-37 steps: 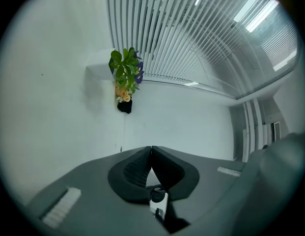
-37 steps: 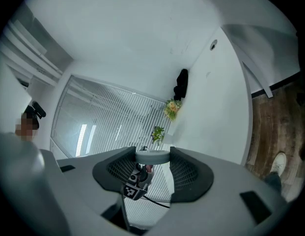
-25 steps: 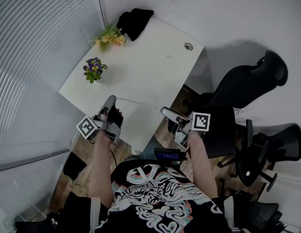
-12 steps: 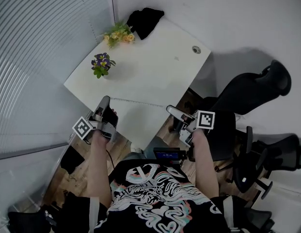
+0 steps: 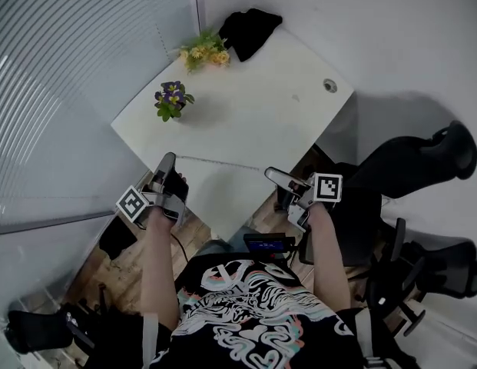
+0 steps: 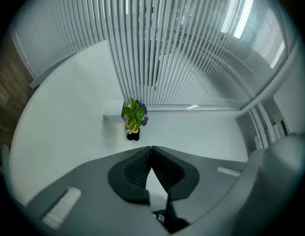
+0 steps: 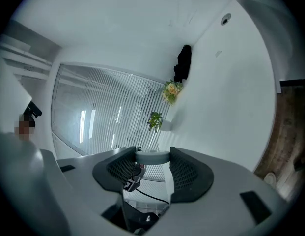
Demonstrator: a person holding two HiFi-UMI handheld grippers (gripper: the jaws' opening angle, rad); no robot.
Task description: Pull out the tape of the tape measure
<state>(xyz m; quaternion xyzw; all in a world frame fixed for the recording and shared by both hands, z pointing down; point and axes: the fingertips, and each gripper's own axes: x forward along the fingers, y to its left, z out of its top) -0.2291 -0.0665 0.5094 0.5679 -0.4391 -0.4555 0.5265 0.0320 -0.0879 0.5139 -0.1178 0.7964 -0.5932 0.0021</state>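
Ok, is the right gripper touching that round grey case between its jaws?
Touching. In the right gripper view, the right gripper has both pads pressed against the sides of the round grey case, with no gap showing.

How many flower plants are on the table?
2: a purple flower plant at the left edge of the white table; a yellow flower bunch at its far corner, beside black cloth.

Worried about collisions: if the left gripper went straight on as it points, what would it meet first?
Likely the small potted plant standing on the white table, though depth is unclear.
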